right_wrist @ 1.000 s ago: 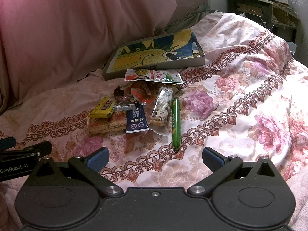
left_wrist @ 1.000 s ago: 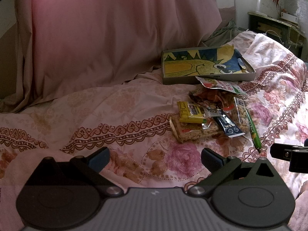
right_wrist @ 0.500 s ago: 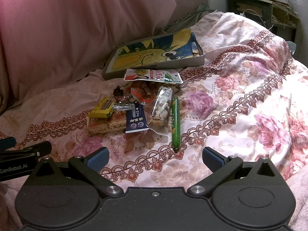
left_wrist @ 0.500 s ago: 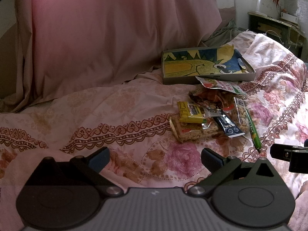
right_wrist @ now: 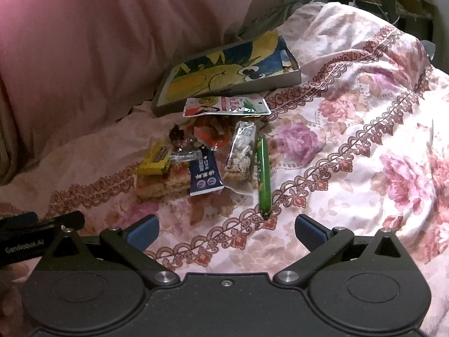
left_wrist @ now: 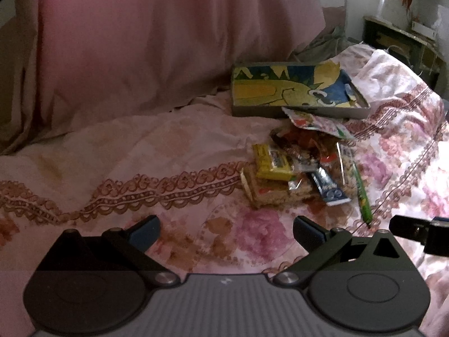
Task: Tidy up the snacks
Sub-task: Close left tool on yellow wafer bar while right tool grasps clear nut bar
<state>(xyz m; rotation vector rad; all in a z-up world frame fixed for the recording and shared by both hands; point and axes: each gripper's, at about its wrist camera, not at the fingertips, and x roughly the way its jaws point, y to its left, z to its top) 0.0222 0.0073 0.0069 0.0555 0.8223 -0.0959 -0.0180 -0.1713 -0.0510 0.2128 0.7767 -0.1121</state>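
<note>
A pile of snacks lies on a floral bed cover: a yellow packet [left_wrist: 272,163] [right_wrist: 154,160] on a brown cracker pack [left_wrist: 269,192] [right_wrist: 162,185], a blue sachet [left_wrist: 329,189] [right_wrist: 204,175], a clear nut bag [right_wrist: 241,151], a green stick [left_wrist: 363,196] [right_wrist: 263,177] and a white-red pouch [right_wrist: 227,105]. Behind them sits a shallow cartoon-printed box [left_wrist: 294,90] [right_wrist: 224,73]. My left gripper [left_wrist: 226,231] is open and empty, short of the pile. My right gripper [right_wrist: 226,230] is open and empty, just short of the green stick's near end.
A pink draped cloth [left_wrist: 157,42] rises behind the bed on the left. A dark wooden desk [left_wrist: 407,42] stands at the far right. The other gripper's body shows at the frame edges, to the right in the left wrist view [left_wrist: 421,231] and to the left in the right wrist view [right_wrist: 36,233].
Both grippers have edged slightly forward toward the snack pile. Both stay open and nothing on the bed has moved.
</note>
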